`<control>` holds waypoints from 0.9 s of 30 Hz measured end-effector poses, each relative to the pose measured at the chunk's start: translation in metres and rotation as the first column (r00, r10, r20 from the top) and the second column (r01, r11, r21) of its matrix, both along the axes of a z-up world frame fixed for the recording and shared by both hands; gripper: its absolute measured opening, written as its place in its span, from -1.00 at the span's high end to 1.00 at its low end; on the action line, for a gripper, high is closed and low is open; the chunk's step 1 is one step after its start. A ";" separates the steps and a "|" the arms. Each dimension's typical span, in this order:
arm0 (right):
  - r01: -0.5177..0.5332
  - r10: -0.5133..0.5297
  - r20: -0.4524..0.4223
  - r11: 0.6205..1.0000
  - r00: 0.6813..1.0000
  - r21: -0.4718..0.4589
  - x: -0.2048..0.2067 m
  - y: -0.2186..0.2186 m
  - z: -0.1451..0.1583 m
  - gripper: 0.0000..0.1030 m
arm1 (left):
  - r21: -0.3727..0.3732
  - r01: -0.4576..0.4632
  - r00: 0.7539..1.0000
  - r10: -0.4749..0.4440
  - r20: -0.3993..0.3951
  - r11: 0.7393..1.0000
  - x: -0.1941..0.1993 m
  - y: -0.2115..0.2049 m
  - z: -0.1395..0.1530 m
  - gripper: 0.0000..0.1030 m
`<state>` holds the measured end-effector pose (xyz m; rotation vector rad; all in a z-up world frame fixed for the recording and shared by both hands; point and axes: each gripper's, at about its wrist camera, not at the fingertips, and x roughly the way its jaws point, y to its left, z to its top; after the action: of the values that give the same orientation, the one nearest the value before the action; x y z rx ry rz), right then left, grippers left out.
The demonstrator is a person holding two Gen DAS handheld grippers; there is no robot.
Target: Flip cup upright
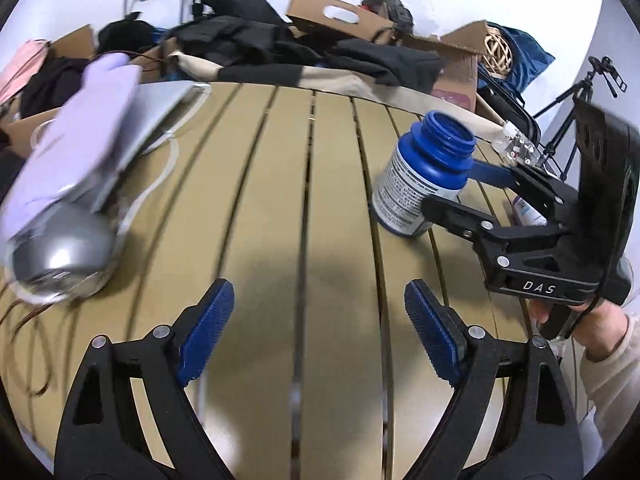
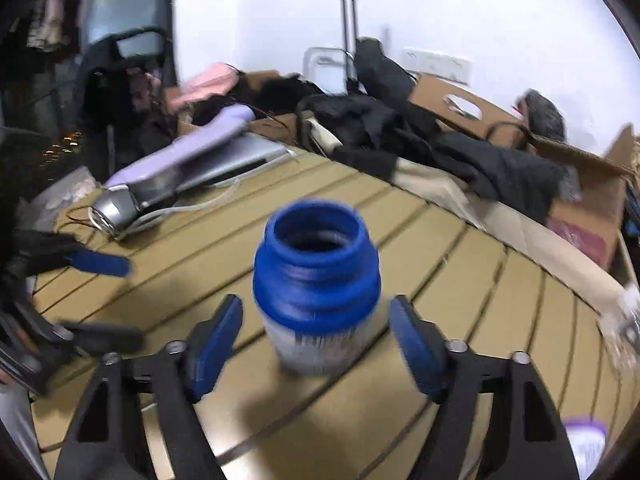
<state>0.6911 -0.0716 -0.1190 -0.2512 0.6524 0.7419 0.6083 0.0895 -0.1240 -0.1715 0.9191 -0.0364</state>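
Observation:
The cup is a blue open-mouthed bottle with a white printed label [image 2: 316, 292]. It stands upright on the slatted tan table [image 2: 400, 408], mouth up. My right gripper [image 2: 316, 344] is open, its blue pads [image 2: 416, 356] on either side of the bottle with gaps showing. In the left wrist view the bottle [image 1: 424, 172] stands at the right with the right gripper [image 1: 460, 188] around it. My left gripper [image 1: 320, 336] is open and empty over the table [image 1: 280, 200]; it also shows at the left of the right wrist view [image 2: 104, 296].
A lilac and silver hair dryer [image 1: 68, 184] lies at the table's left on a silver laptop [image 1: 160, 108]. Dark clothes [image 1: 280, 48] and cardboard boxes [image 1: 340, 16] crowd the far edge. A tripod [image 1: 576, 96] stands at right. A small purple-lidded container [image 2: 586, 440] sits near my right gripper.

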 end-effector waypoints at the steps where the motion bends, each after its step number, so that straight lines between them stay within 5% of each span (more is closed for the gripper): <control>1: 0.023 -0.023 0.009 1.000 1.000 0.012 -0.009 -0.008 0.009 -0.58 | 0.012 -0.013 1.000 0.013 0.012 1.000 -0.009 0.002 0.010 -0.67; 5: 0.135 -0.134 -0.045 0.991 0.990 0.008 -0.050 -0.056 0.049 -0.58 | 0.105 -0.061 0.989 0.046 0.142 0.993 -0.035 -0.005 0.045 -1.00; 8: 0.265 -0.266 -0.016 0.964 0.964 -0.032 -0.085 -0.104 0.076 -0.58 | 0.155 -0.065 0.975 0.029 0.222 0.986 -0.055 -0.019 0.067 -1.00; 12: 0.467 -0.467 0.002 0.884 0.884 -0.014 -0.134 -0.178 0.104 -0.58 | 0.168 -0.056 0.953 0.002 0.303 0.984 -0.092 -0.036 0.090 -1.00; 16: 0.551 -0.549 -0.046 0.834 0.834 0.033 -0.179 -0.211 0.122 -0.58 | 0.124 -0.039 0.943 -0.004 0.333 0.991 -0.135 -0.045 0.116 -1.00; 27: 0.498 -0.498 -0.031 0.862 0.867 0.099 -0.336 -0.191 0.167 -0.58 | 0.183 -0.086 0.889 -0.007 0.457 0.979 -0.311 -0.069 0.169 -1.00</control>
<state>0.3552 -0.2628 0.0479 0.0213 0.6446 0.2732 0.2973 0.0208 0.0450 0.0078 0.4422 0.0519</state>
